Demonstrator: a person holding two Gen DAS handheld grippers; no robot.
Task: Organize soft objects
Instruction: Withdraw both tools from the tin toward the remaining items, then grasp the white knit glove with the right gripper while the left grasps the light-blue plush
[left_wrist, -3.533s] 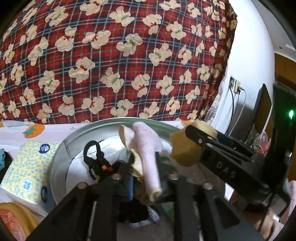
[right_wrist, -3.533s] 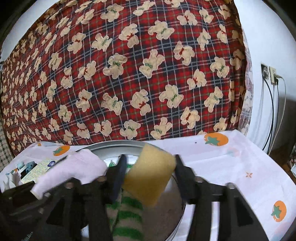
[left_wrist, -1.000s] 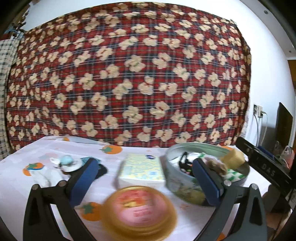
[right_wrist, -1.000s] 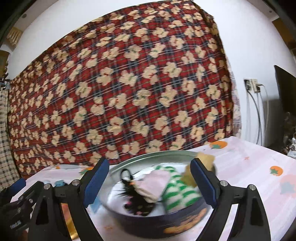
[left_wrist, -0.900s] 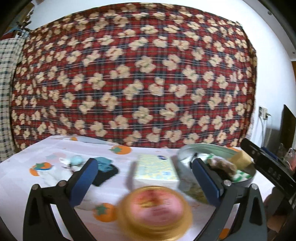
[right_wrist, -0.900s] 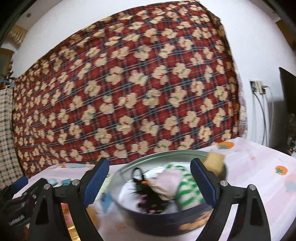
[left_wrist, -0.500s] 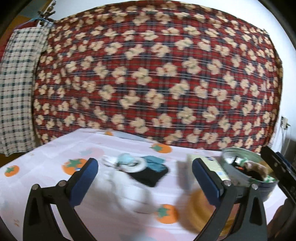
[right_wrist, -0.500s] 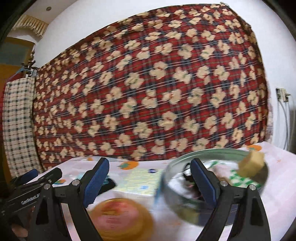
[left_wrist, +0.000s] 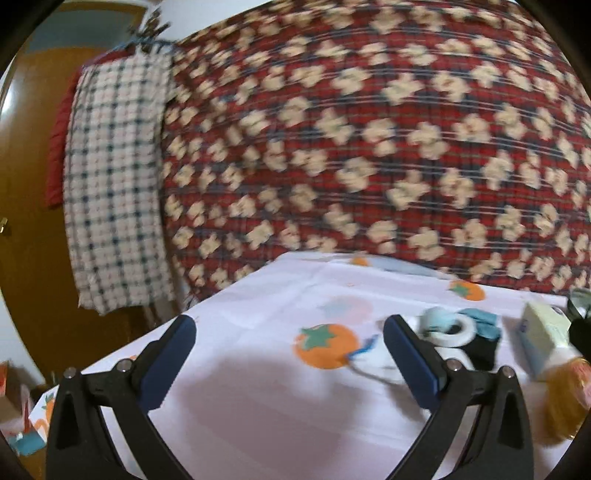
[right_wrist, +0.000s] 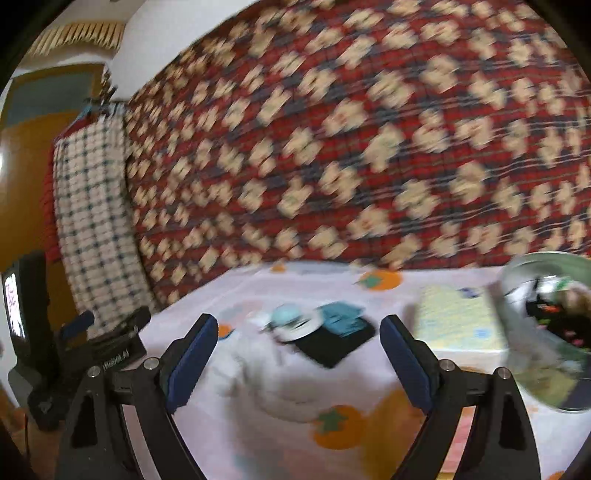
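Observation:
Both frames are motion-blurred. My left gripper (left_wrist: 288, 343) is open and empty above the white tablecloth (left_wrist: 266, 406) near its left end. My right gripper (right_wrist: 295, 339) is open and empty. Between its fingers lie a black cloth (right_wrist: 332, 345), a teal cloth (right_wrist: 341, 317) and a pale blue soft item on a white ring (right_wrist: 291, 321). The same pile shows at the right of the left wrist view (left_wrist: 458, 328). The round metal tin (right_wrist: 546, 332) with soft items inside stands at the far right. The left gripper's body (right_wrist: 103, 350) shows at the left.
A yellow-patterned tissue pack (right_wrist: 458, 317) lies between the pile and the tin. An orange round lid (left_wrist: 565, 398) sits near the front right. A white crumpled cloth (right_wrist: 258, 373) lies by the pile. A red bear-print blanket (left_wrist: 369, 129) hangs behind; the table's left edge drops off.
Both grippers have swung left, away from the tin, toward the pile of cloths. The tin has slid to the right edge of view. Both stay open and empty.

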